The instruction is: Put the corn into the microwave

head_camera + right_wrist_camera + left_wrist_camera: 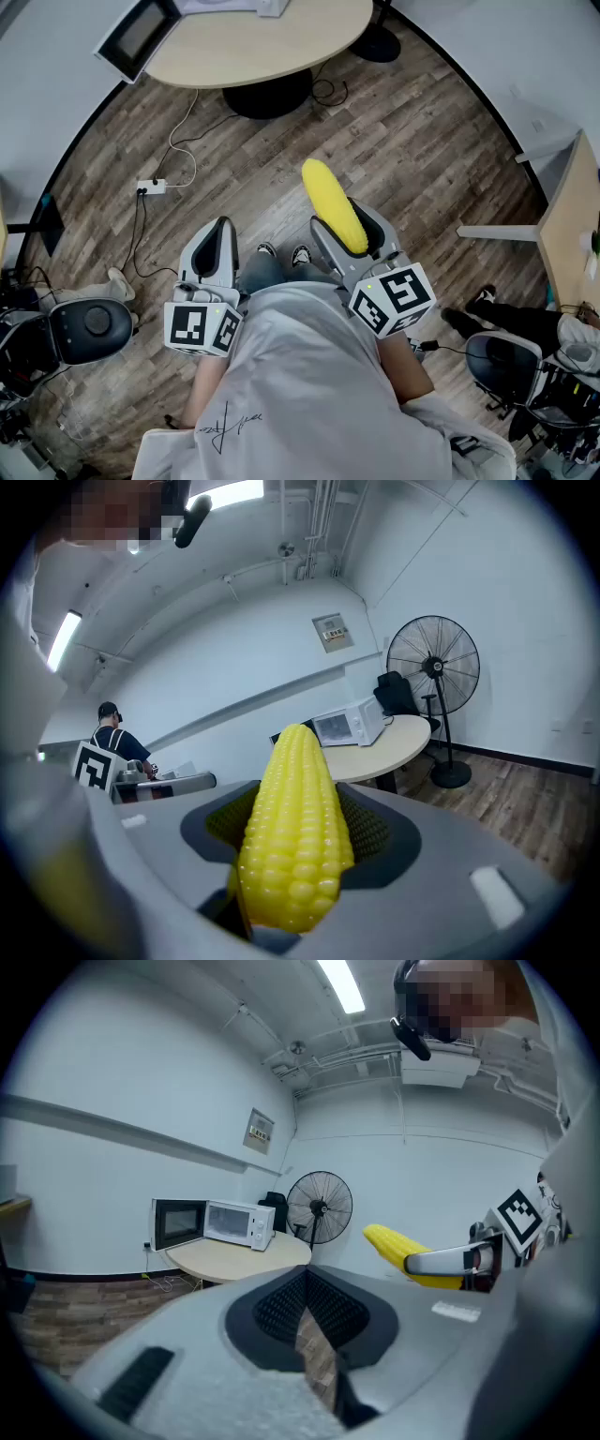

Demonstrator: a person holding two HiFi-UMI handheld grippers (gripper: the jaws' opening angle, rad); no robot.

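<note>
A yellow corn cob [333, 204] sticks forward out of my right gripper [349, 225], whose jaws are shut on its lower half. In the right gripper view the corn [292, 827] fills the space between the pads and points up toward the white microwave [347, 726]. The microwave [230, 1222] stands on a round wooden table [234, 1255] some way ahead, its door [178, 1222] swung open to the left. My left gripper [217, 242] is held beside the right one, jaws together and holding nothing. The left gripper view also catches the corn [394, 1244] off to the right.
A standing fan [319, 1206] is behind the round table [272, 47]. A power strip [150, 187] with cables lies on the wood floor. Office chairs [84, 328] sit at the lower left and lower right, a desk [572, 225] at the right. Another person [112, 733] stands far off.
</note>
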